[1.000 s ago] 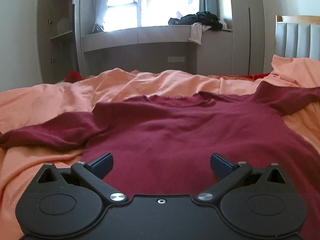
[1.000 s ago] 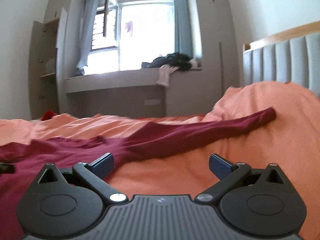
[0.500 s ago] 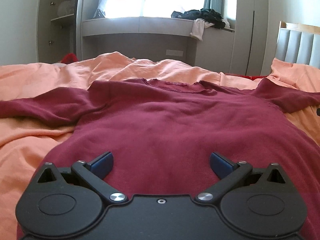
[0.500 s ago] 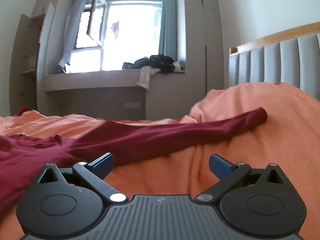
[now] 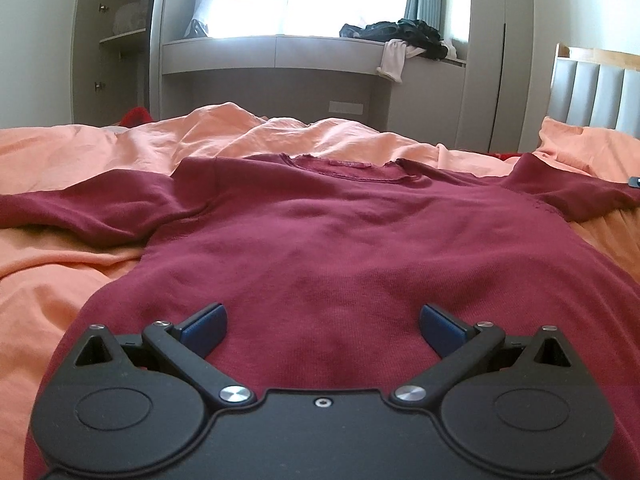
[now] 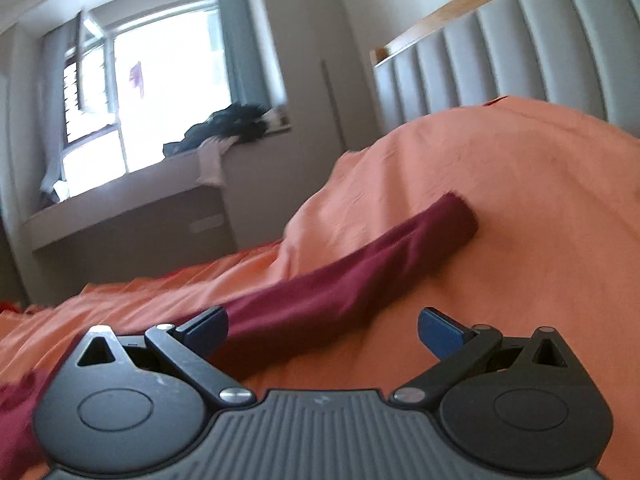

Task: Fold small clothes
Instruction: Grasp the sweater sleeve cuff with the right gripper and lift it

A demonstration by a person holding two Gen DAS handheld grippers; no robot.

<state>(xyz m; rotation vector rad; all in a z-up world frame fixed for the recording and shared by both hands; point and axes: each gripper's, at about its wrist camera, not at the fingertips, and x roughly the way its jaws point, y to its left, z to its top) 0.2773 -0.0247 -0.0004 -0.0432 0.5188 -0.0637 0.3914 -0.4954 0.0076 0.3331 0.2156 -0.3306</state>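
Observation:
A dark red long-sleeved sweater (image 5: 344, 248) lies spread flat on an orange bedsheet (image 5: 60, 280), neckline away from me, both sleeves stretched sideways. My left gripper (image 5: 322, 326) is open and empty, low over the sweater's lower body near the hem. In the right wrist view the sweater's right sleeve (image 6: 360, 280) runs up over an orange mound, its cuff (image 6: 460, 220) at the far end. My right gripper (image 6: 322, 328) is open and empty, tilted, just above the sleeve's near part.
A grey padded headboard (image 6: 520, 60) stands at the right. A window bench (image 5: 280, 52) with a pile of dark clothes (image 5: 400, 32) runs along the far wall. An open shelf cabinet (image 5: 116, 48) stands at the far left. The sheet (image 6: 520, 184) bulges near the headboard.
My left gripper has moved forward and lower over the sweater's body. My right gripper has swung right and tilted, closing in on the right sleeve. Both stay open.

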